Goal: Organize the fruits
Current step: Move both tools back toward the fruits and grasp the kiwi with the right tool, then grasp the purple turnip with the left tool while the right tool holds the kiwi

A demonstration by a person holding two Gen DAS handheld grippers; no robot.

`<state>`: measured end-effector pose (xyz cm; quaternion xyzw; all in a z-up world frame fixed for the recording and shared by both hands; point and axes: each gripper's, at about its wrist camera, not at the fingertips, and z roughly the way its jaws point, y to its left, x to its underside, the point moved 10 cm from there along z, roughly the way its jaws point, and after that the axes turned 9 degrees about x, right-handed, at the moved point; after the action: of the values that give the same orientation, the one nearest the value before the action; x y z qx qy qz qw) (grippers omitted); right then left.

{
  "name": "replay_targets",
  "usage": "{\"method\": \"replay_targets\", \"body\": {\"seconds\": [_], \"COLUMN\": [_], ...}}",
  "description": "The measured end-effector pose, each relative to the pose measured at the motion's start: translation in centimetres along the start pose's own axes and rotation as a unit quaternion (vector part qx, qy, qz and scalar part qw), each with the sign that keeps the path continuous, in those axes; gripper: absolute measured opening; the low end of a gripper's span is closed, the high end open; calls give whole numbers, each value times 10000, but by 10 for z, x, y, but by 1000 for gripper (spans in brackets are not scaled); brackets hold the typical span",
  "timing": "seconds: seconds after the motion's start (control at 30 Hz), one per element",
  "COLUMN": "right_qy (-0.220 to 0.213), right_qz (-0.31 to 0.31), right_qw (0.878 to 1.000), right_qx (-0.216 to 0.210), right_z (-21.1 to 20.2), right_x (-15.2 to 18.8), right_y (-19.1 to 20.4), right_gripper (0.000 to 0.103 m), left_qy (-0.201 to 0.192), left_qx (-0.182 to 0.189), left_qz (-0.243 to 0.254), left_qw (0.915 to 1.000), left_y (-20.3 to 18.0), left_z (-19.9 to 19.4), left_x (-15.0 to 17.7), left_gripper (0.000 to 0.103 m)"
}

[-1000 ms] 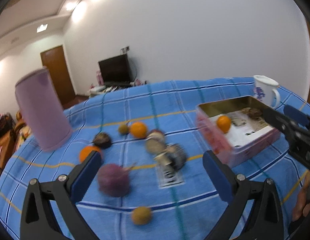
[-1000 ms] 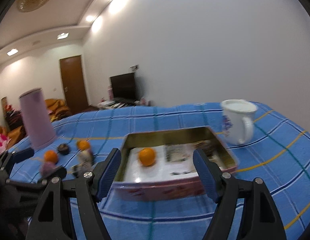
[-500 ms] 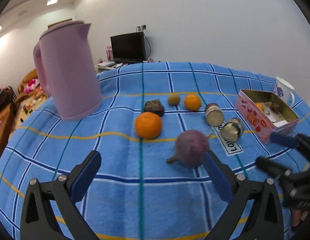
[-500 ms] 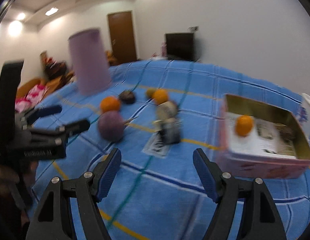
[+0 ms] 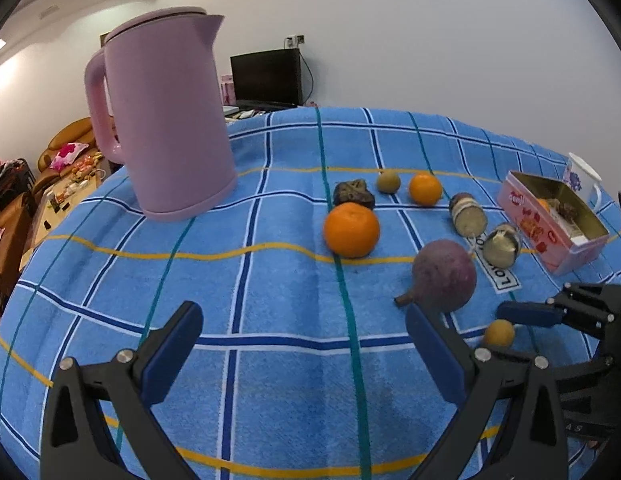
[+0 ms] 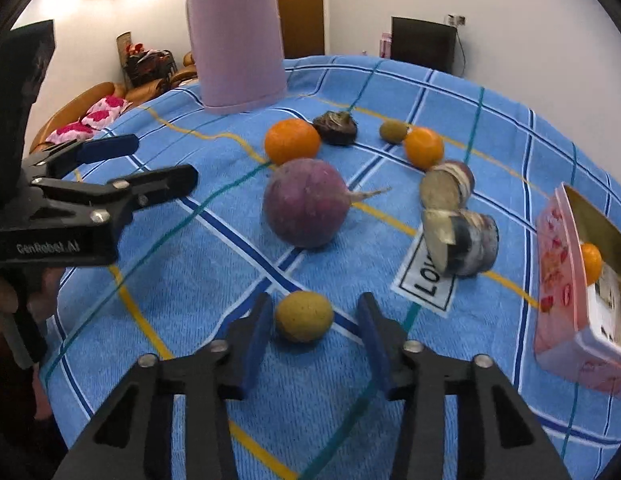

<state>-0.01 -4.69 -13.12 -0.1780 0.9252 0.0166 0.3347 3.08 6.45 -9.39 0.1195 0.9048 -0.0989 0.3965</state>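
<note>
A small yellow-brown fruit (image 6: 304, 316) lies on the blue checked cloth between the pads of my right gripper (image 6: 314, 304). The jaws are closing, and a thin gap still shows on each side of the fruit. Just beyond it sits a big purple round fruit (image 6: 306, 202) with a stalk. Two oranges (image 5: 351, 230) (image 5: 425, 188), a small greenish fruit (image 5: 388, 181) and a dark lumpy fruit (image 5: 353, 192) lie farther back. My left gripper (image 5: 302, 332) hangs open over bare cloth, left of the purple fruit (image 5: 444, 276).
A pink tin (image 5: 550, 232) holding an orange (image 6: 590, 262) stands at the right, with a white mug (image 5: 582, 176) behind it. Two cut cylindrical pieces (image 5: 468, 216) (image 5: 502, 244) lie beside a cloth label. A tall pink kettle (image 5: 166, 120) stands at the back left.
My right gripper swung left from the tin, dropped low to the small yellow-brown fruit, and its jaws narrowed around it. My left gripper shifted left, bringing the kettle closer.
</note>
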Motion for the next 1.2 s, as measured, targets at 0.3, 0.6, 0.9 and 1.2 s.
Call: {"method": "replay_targets", "body": {"seconds": [0.3,0.6,0.9,1.2], "right_qy": [-356,-958,-1172,-1475], "right_qz": [394,1138,1247,1089], "right_qw": [9982,9856,9815,9783], "right_qx": [265,805,864,965], "right_z": [-11,-23,-28,-41], "right_x": [-14,-33,-34,-37], "right_y": [-35,-95,-102,-96], "right_gripper": [30,30,30,30], "left_qy": [55,379,836,624], "left_qx": [495,840,1058,929], "left_qz": [253,373,144,-185], "left_qw": [9984,9951,9908,9935], "left_y": [-32,-74,-87,-73], "left_z": [10,47,78,72], "left_x": [-14,-25,-12,-17], "left_gripper": [103,97,60,54]}}
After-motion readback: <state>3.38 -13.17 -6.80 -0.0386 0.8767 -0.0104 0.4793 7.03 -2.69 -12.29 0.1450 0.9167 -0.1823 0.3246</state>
